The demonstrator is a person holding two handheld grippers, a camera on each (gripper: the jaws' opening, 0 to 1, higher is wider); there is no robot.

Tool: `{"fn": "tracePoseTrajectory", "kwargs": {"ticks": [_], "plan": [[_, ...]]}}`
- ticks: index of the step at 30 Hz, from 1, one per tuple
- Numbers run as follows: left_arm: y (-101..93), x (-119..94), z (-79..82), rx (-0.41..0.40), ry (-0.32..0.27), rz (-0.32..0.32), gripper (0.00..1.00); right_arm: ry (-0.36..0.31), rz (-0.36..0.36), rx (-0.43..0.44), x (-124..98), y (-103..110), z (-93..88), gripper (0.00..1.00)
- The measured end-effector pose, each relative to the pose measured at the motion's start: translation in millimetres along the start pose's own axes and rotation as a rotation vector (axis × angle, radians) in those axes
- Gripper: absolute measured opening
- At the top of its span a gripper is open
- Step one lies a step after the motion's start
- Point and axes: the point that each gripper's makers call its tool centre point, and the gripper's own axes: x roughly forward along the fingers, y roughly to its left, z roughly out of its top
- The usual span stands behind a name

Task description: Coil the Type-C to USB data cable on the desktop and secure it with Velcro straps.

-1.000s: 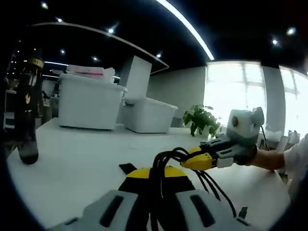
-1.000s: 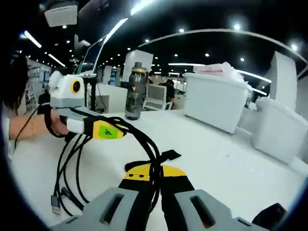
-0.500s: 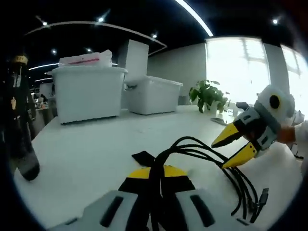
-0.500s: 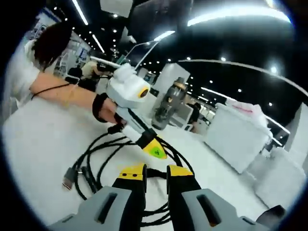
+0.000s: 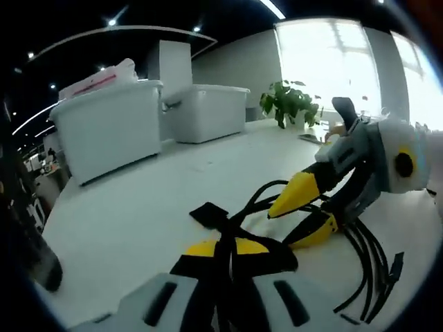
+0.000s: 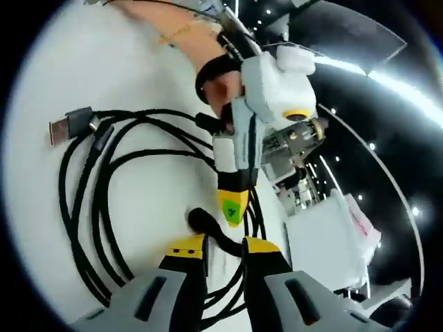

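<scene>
Right gripper view, cable [image 6: 90, 207] coiled, desktop [image 6: 62, 69] open

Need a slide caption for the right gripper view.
Left gripper pinches the coiled black cable on the white desk; right gripper open at the strap.

Your black cable [image 6: 90, 200] lay on the white desktop [image 5: 131, 207]. Both grippers, left gripper [image 5: 232, 252] and right gripper [image 6: 216, 247], were grey with yellow tips. The bins [image 5: 111, 128] were white, the plant [image 5: 287, 104] green.
</scene>
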Motion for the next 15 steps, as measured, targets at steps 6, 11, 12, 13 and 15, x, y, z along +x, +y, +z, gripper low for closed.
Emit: {"fn": "tracePoseTrajectory", "kwargs": {"ticks": [6, 11, 12, 13, 15], "plan": [[2.0, 3.1, -9.4, 0.048, 0.084, -0.023, 0.08, -0.037, -0.005, -0.066, 11.5, 2.4, 9.7, 0.14], [2.6, 2.0, -11.7, 0.082, 0.11, -0.032, 0.08, -0.069, -0.058, -0.155, 17.1, 1.9, 19.8, 0.08], [3.9, 1.2, -11.7, 0.097, 0.114, -0.027, 0.08, -0.067, -0.075, -0.167, 17.7, 1.5, 20.6, 0.06], [3.3, 0.3, -11.7, 0.092, 0.115, -0.03, 0.08, -0.064, -0.072, -0.173, 19.2, 3.8, 19.9, 0.02], [2.1, -1.7, -11.9, 0.087, 0.116, -0.037, 0.08, -0.09, -0.075, -0.177, 18.6, 6.6, 25.3, 0.02]]}}
